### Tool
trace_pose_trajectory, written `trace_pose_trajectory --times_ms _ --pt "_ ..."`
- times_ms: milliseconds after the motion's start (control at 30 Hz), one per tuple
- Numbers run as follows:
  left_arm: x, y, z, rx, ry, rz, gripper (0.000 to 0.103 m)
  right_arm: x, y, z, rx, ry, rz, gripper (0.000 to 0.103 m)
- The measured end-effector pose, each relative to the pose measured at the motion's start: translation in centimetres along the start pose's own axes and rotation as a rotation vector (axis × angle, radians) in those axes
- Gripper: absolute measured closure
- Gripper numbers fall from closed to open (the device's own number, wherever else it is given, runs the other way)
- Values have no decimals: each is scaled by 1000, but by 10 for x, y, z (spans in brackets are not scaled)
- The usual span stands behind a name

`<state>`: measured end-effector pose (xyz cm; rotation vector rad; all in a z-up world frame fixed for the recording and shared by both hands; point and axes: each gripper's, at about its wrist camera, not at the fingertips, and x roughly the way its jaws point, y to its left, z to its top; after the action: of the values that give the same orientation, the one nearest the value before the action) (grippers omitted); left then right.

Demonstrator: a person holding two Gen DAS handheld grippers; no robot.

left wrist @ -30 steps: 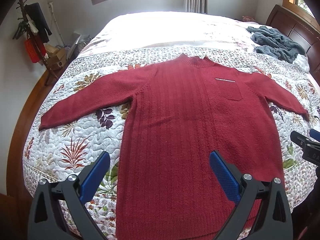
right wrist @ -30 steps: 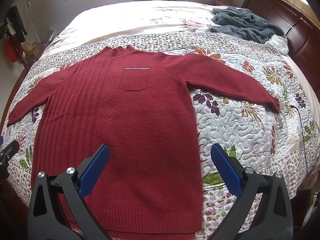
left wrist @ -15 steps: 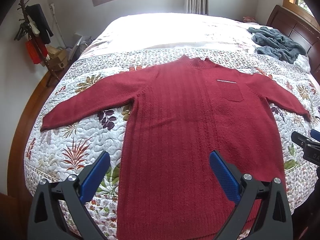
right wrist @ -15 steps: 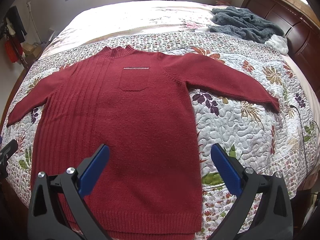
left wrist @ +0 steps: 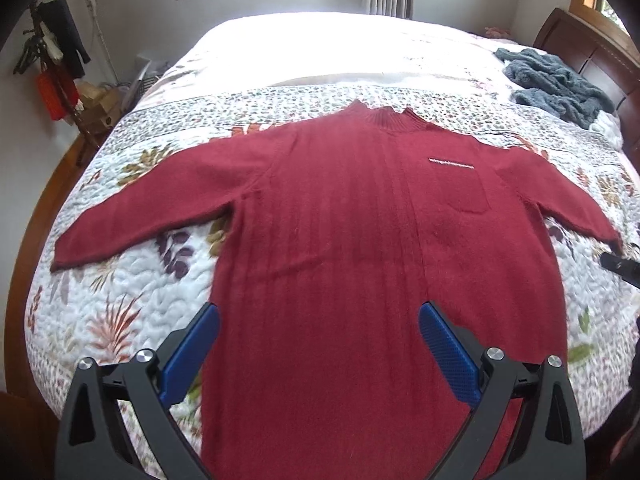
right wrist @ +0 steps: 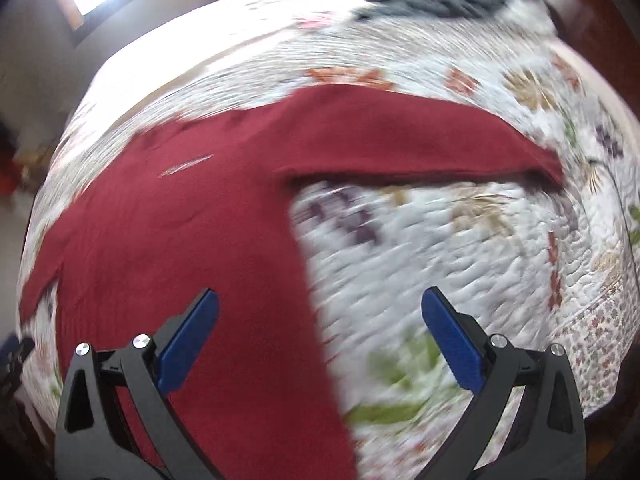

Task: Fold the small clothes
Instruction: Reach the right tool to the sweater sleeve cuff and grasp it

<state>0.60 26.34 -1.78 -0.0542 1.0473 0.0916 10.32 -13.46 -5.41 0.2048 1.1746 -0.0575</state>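
A dark red knit sweater (left wrist: 360, 240) lies flat and face up on the floral quilt (left wrist: 120, 300), sleeves spread to both sides, chest pocket on the right. My left gripper (left wrist: 318, 334) hangs open above the sweater's lower body, holding nothing. In the blurred right wrist view, the sweater (right wrist: 200, 240) fills the left half and its right sleeve (right wrist: 420, 144) stretches out to the right. My right gripper (right wrist: 320, 326) is open above the sweater's right side edge and the quilt (right wrist: 460, 240), with nothing between its fingers.
A grey fluffy garment (left wrist: 556, 84) lies near the wooden headboard (left wrist: 592, 48) at the back right. A coat stand with clothes (left wrist: 52, 60) and boxes stands by the wall on the left. The bed's wooden frame (left wrist: 24, 264) runs along the left edge.
My right gripper has swung quickly to the right and tilted, now over the sweater's right side and sleeve. My left gripper has moved slightly forward. The sweater has not moved.
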Motion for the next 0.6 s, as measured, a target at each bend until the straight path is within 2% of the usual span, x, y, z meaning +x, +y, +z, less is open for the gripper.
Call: trace_pose_trajectory --times_ms 100,167,233,300,400,600 --pt "19 -13 24 -12 -1 -13 4 28 -60 33 129 46 14 3" --pt "29 -22 39 -14 -5 -13 4 47 -99 53 206 71 -6 3" --pt "37 -33 53 -18 -19 -20 4 64 -130 69 247 83 -37 3" --pt "45 -45 67 -11 -26 -31 4 81 -161 82 308 103 -22 3" --pt "54 -62 83 5 -39 -35 4 97 -191 93 366 111 -11 3" --pt "67 -86 99 42 -44 -34 4 115 -214 109 396 111 -11 3"
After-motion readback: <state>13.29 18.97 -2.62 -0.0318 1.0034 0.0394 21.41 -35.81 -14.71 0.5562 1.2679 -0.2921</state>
